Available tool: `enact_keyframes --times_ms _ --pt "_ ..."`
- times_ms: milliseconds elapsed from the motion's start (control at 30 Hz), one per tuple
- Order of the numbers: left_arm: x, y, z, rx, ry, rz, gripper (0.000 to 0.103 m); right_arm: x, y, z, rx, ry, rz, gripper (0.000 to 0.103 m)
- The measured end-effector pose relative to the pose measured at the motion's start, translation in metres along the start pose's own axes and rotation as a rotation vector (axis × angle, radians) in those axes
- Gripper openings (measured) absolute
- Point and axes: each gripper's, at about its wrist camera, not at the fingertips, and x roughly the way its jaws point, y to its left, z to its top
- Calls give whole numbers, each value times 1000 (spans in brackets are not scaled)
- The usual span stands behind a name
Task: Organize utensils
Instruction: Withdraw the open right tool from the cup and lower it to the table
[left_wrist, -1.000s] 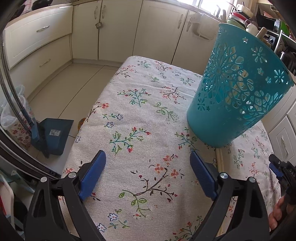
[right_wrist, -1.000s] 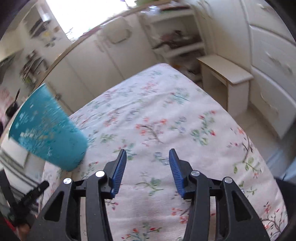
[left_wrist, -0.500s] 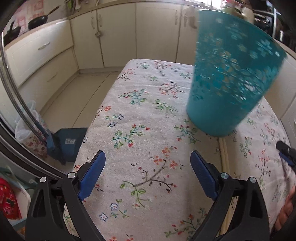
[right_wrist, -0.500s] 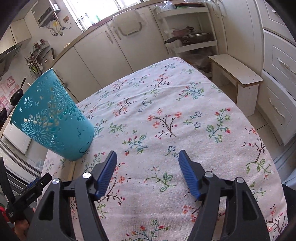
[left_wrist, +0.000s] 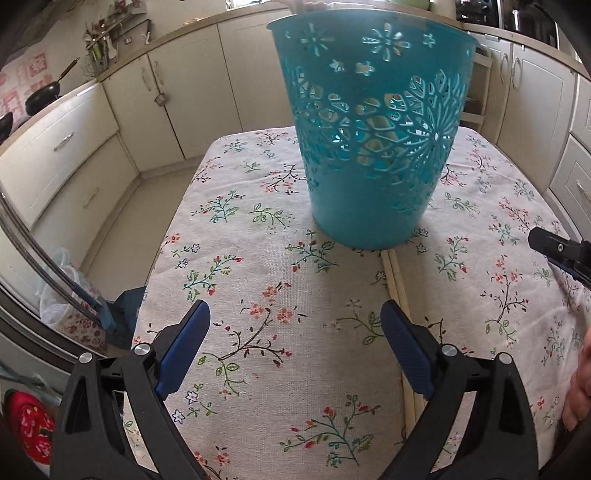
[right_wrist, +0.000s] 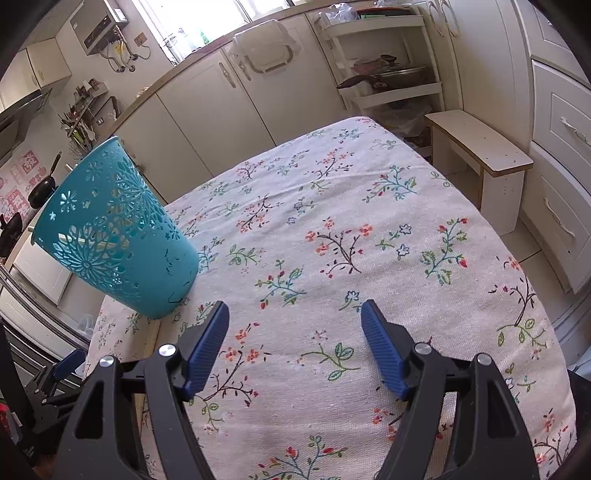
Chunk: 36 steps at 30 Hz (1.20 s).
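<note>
A teal perforated plastic basket stands upright on the floral tablecloth; pale utensil shapes show through its holes. It also shows at the left in the right wrist view. A pair of pale wooden chopsticks lies on the cloth, running from the basket's base toward me, beside the left gripper's right finger. My left gripper is open and empty, short of the basket. My right gripper is open and empty over bare cloth, to the right of the basket.
Cream kitchen cabinets surround the table. A small wooden stool stands past the table's right edge. A blue dustpan sits on the floor to the left. The right gripper's tip shows at the left view's right edge.
The left gripper has swung to the right, so the basket now sits centred ahead of it. The right gripper has opened wider and stays over the cloth.
</note>
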Motion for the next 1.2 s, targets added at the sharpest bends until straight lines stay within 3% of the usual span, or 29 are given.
enact_keyframes --times_ms 1200 --pt "8 -22 -7 74 53 -28 90 -1 1 -1 4 -5 15 74"
